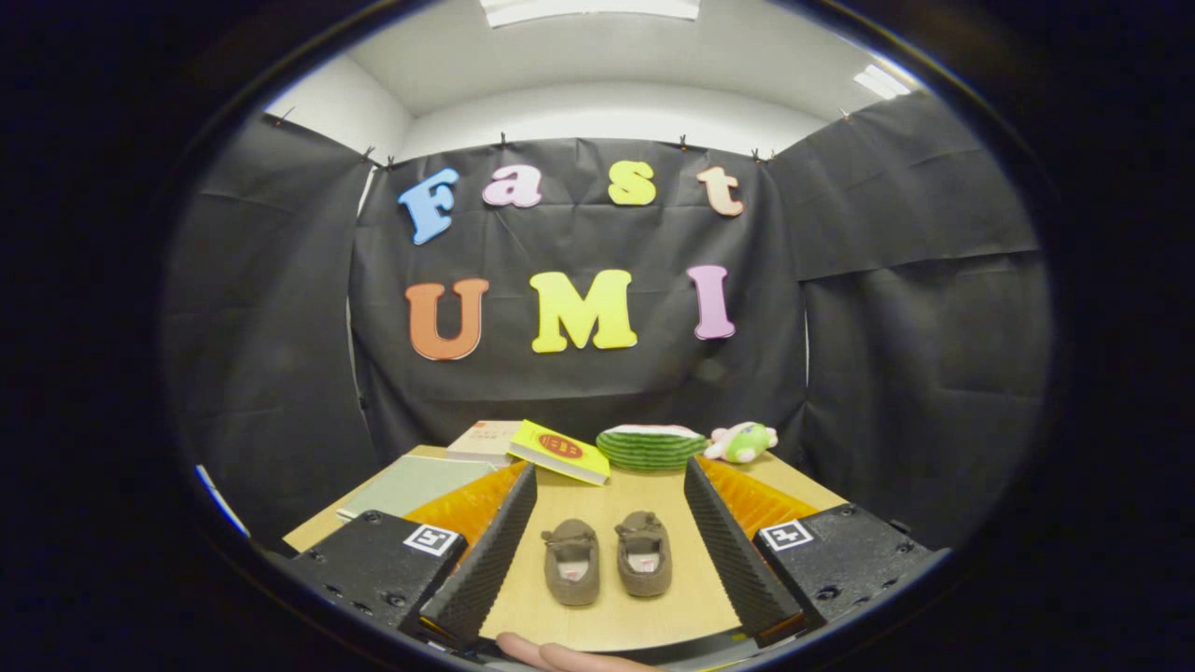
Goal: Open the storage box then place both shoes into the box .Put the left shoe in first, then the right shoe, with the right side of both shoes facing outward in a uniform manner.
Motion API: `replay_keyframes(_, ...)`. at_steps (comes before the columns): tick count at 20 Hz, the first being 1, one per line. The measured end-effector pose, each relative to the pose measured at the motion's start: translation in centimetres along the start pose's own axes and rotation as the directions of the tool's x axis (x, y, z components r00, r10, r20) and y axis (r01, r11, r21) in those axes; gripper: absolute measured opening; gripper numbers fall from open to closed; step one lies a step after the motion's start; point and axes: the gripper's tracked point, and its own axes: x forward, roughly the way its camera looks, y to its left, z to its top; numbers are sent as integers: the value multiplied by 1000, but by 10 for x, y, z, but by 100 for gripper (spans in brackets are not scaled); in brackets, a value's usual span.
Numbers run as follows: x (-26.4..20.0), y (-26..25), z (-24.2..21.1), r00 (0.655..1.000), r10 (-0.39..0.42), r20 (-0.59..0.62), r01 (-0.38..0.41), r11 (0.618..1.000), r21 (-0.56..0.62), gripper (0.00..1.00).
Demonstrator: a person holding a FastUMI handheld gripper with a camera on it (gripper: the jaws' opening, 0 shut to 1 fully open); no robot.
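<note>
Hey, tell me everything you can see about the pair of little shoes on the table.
The pair of shoes is two small brown slippers, soft and suede-like, each with a bow on top and a pale lining. They sit upright, side by side, close together, toes pointing away, on the wooden table. The gripper has its jaws open either side, touching neither shoe.

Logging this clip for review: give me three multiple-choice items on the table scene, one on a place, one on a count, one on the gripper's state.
1. Where are the shoes?
A. on the yellow book
B. on the table, between the gripper's fingers in view
C. beside the plush toy

2. How many shoes lie on the table?
A. one
B. two
C. three

3. What is the gripper doing?
A. open, holding nothing
B. shut on a shoe
C. shut on the book

Answers:
1 B, the pair sits on bare wood framed by both fingers.
2 B, two brown shoes lie side by side.
3 A, the fingers stand wide apart, touching nothing.
</note>
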Motion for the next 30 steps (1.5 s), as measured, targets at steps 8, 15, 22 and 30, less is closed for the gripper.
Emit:
replay_keyframes(8,83,41,-64,954,243,-177,-230,969,95,100)
replay_keyframes(15,187,119,-122,769,542,-339,-416,827,378,99)
replay_keyframes(22,242,175,-176,436,826,-357,-357,523,774,98)
replay_keyframes(30,242,204,-191,170,947,-271,-287,311,906,91)
